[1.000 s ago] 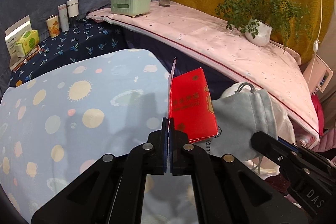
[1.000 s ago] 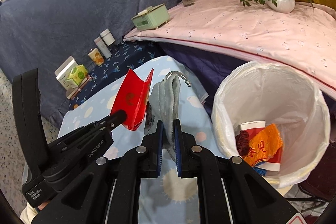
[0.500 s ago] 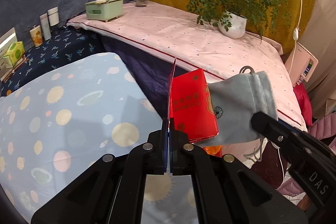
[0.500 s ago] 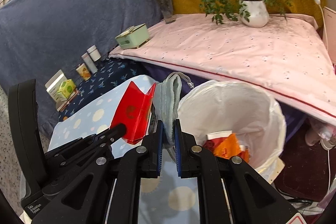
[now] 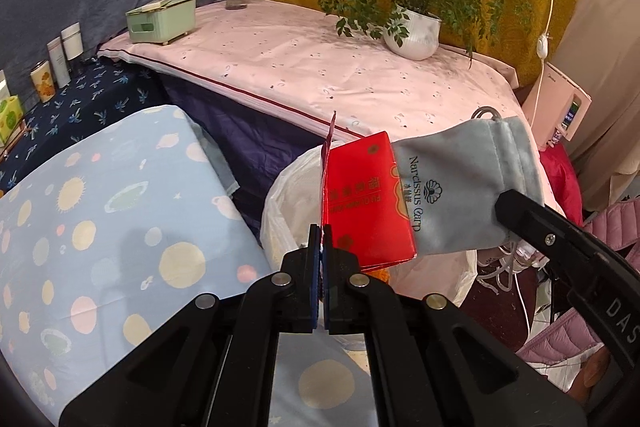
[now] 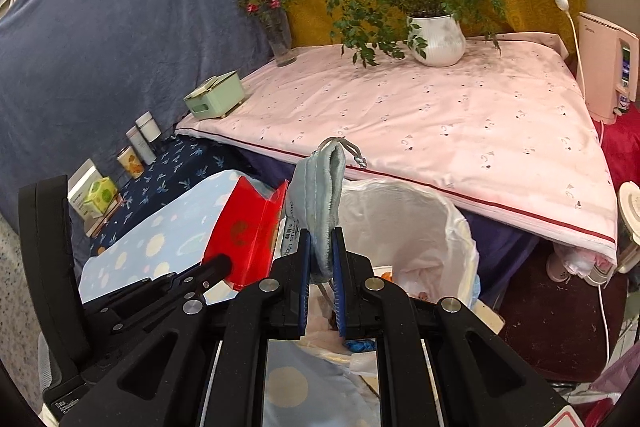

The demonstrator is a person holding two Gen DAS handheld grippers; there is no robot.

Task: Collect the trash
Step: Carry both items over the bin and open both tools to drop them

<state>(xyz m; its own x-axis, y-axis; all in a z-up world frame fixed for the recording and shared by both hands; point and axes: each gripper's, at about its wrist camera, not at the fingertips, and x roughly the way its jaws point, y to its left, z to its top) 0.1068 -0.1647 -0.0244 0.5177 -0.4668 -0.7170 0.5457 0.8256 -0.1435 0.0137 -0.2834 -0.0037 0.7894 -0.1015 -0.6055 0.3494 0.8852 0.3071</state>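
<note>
Left wrist view: the red carton (image 5: pixel 366 205) sits pinched by one thin flap in my left gripper (image 5: pixel 322 247), whose jaws are clamped tight on that flap, and the box hangs open to the right, over the rim of the bin (image 5: pixel 280 203). I judge it light, stiff cardboard with a glossy face, so a thin-edge pinch can let it swivel or slide; a hold deeper on the fold would be surer. Touching its right side is the grey drawstring pouch (image 5: pixel 460 187), soft velvety cloth that I expect to be light and floppy, unlikely to slip but ready to sag and snag by its cord.

In the right wrist view my right gripper (image 6: pixel 320 259) is closed on the lower end of that pouch (image 6: pixel 320 195), which stands up between the pads with its cord loop at the top. The carton (image 6: pixel 248 231) is just beside it on the left, and the bin (image 6: pixel 452 223), lined with a white bag and already holding some rubbish, opens right behind and below.

Both pieces are above or at the near rim, so letting go should need little travel. The pink-covered table (image 6: pixel 440 115) edge runs close behind the bin, and the spotted blue cloth (image 5: pixel 100 219) lies to the left; room is tight on those sides and freer toward me.
</note>
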